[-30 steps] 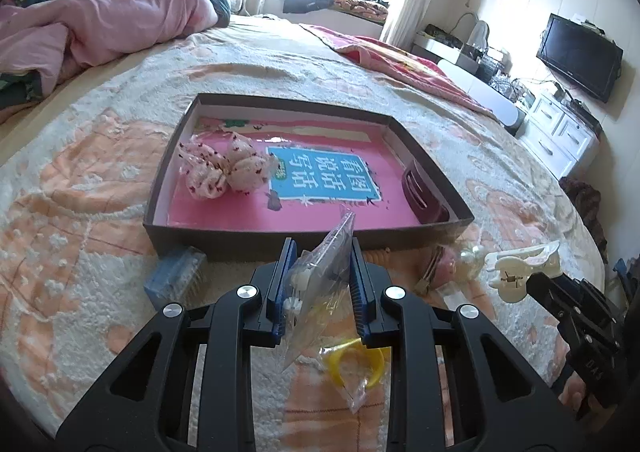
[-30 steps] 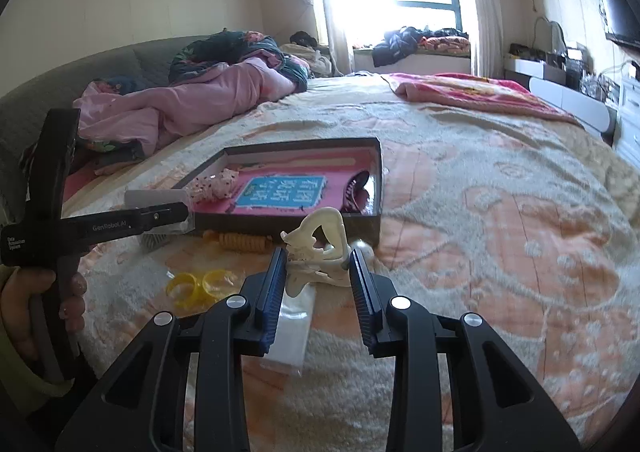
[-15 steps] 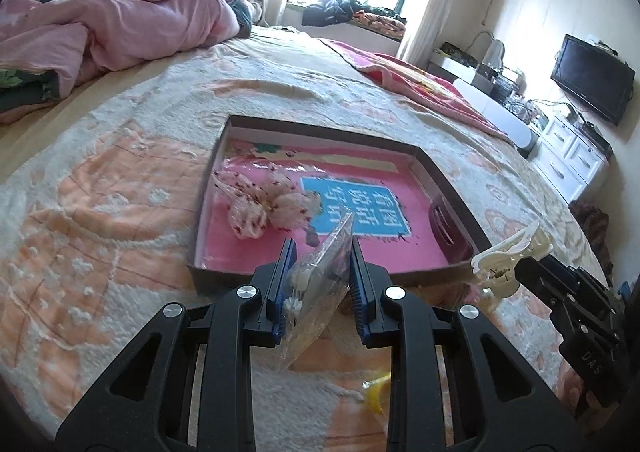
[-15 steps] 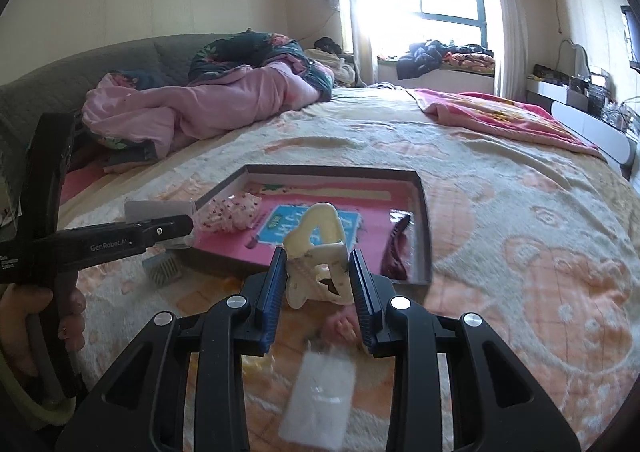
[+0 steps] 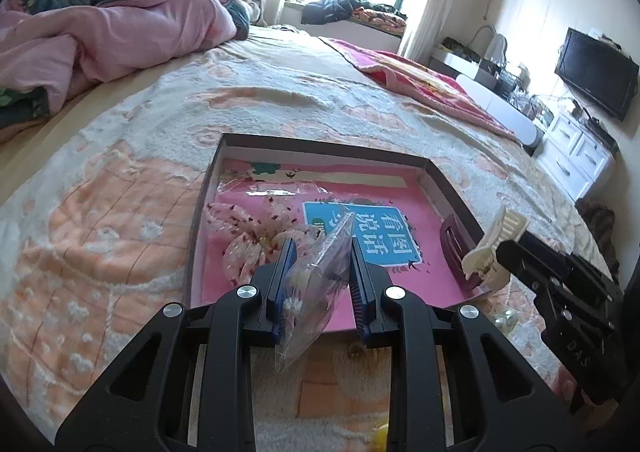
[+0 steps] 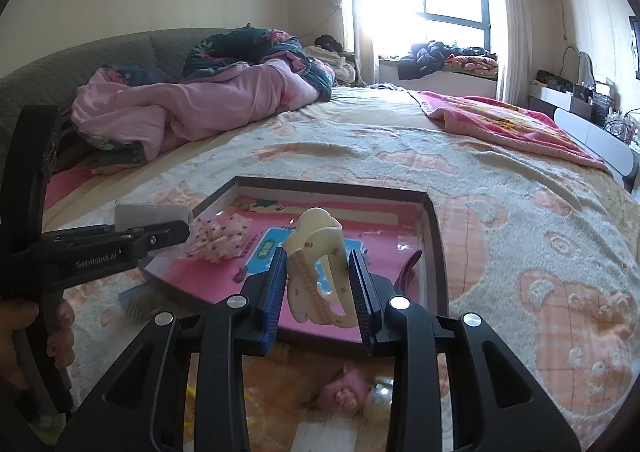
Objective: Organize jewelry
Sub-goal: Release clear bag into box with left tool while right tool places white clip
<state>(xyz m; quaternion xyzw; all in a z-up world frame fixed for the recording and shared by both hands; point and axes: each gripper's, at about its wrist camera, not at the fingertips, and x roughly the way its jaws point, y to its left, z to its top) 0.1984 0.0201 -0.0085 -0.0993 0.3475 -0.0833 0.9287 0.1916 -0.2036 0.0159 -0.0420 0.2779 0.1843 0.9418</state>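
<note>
Gripper jaws on the left gripper (image 5: 320, 280) pinch a clear plastic bag (image 5: 316, 292) holding small pale trinkets, poised above the near wall of a shallow dark-walled box (image 5: 320, 146) that sits on the bed (image 5: 120, 188), on a peach-and-cream blanket, toward its foot edge. At right, the right gripper (image 6: 318, 280) is clamped on a cream hair claw clip (image 6: 320, 256), held over the box's near right corner; in the left wrist view that clip (image 5: 494, 252) juts in from the right, just above a dark maroon hair clip (image 5: 456, 248) lying against the box's right wall. A pink-floored box interior carries a blue printed label (image 5: 368, 232) at its middle and a pink speckled scrunchie (image 5: 256, 236) toward its left side, partly behind the left gripper's blue pads. On the blanket in front of the box, below the right gripper, lie a pink fuzzy item (image 6: 344, 392), a pearl-like bead (image 6: 378, 400) and a yellow ring (image 5: 380, 436), all blurred by closeness. Along the head edge of the bed a pink quilt (image 6: 192, 108) is bunched against a grey headboard (image 6: 80, 56). A person's left hand (image 6: 24, 340) grips the left gripper's handle at the frame edge of the right wrist view.
</note>
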